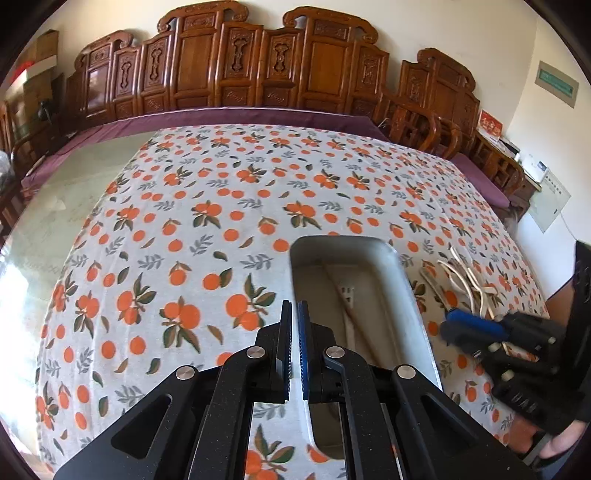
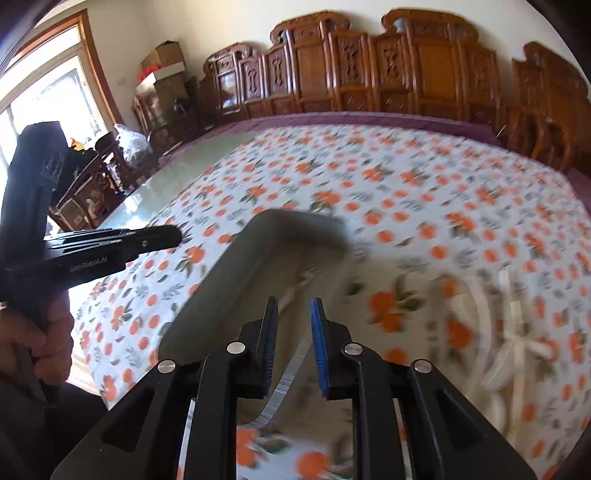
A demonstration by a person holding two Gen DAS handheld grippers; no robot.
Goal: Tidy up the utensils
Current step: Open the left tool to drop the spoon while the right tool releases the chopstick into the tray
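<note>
Fingers of the left gripper (image 1: 294, 345) sit pressed together, empty, at the steel tray's (image 1: 413, 291) left rim; a pale utensil (image 1: 347, 295) lies inside; loose utensils (image 1: 469, 280) rest right of it on the worktop (image 1: 166, 221); right gripper (image 2: 293, 347) fingers stand narrowly parted, empty

A row of carved wooden chair backs (image 1: 258, 70) stands along a pale cream wall (image 1: 461, 33) behind the table. The table carries an orange-print cloth (image 1: 207, 206) over a purple undercloth (image 1: 229, 116), with bare glossy tabletop (image 1: 74, 184) showing at one side. Daylight pours in through a wood-framed window (image 2: 48, 88) — bright enough to wash out the panes. Cardboard boxes (image 2: 166, 62) are stacked in the corner — a green sign (image 1: 557, 84) hangs on the side wall
</note>
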